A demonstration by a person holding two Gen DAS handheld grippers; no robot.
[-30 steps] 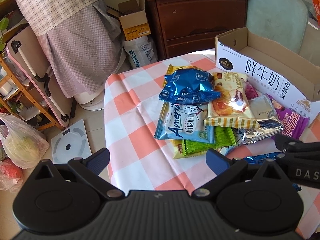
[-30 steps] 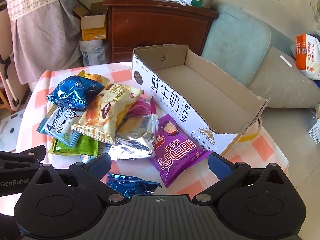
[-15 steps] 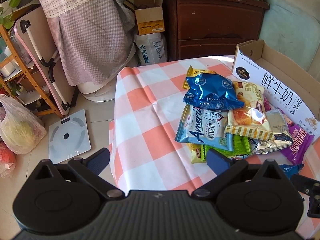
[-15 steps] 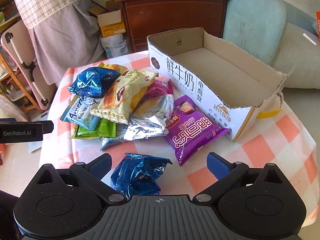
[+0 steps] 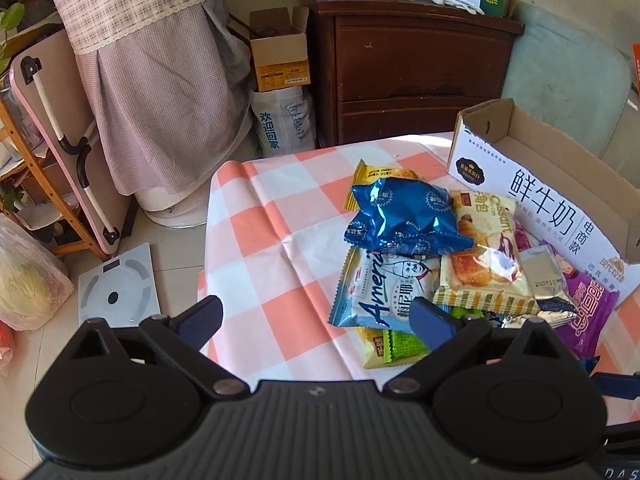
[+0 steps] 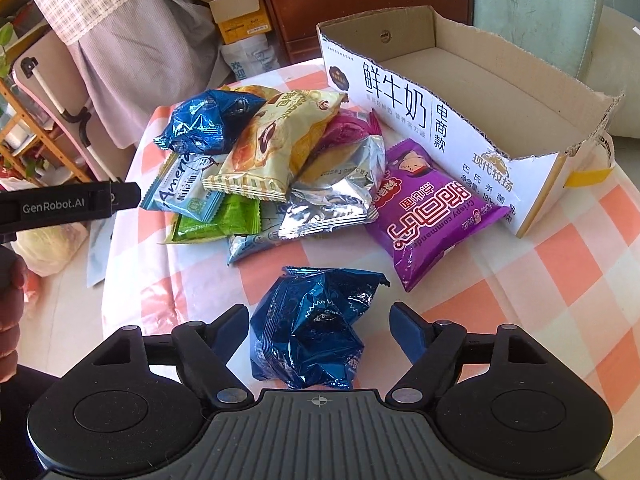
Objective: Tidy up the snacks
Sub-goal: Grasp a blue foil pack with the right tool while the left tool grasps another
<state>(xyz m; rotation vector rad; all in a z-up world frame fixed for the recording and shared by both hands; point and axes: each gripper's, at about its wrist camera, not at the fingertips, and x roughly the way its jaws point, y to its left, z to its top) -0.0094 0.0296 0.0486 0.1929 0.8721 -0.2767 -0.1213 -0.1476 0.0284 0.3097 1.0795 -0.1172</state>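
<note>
A pile of snack packets lies on the checked tablecloth (image 5: 276,240) beside an open cardboard box (image 6: 460,76). On top are a blue foil packet (image 5: 404,216), a croissant packet (image 6: 276,148), a silver packet (image 6: 340,196) and a purple packet (image 6: 432,212). A second blue foil packet (image 6: 316,328) lies apart, near the table's front. My right gripper (image 6: 318,328) is open with its fingers on either side of this packet, not closed on it. My left gripper (image 5: 316,316) is open and empty, over the table's left front edge, short of the pile.
The box (image 5: 540,184) is empty inside. Behind the table stand a dark wooden dresser (image 5: 408,80), a small carton (image 5: 280,56) and a cloth-covered object (image 5: 160,92). A scale (image 5: 116,288) lies on the floor at left. A cushion (image 6: 536,8) lies behind the box.
My right gripper has moved forward and down, so the loose blue packet now sits between its open fingers. My left gripper has drawn back and left from the pile.
</note>
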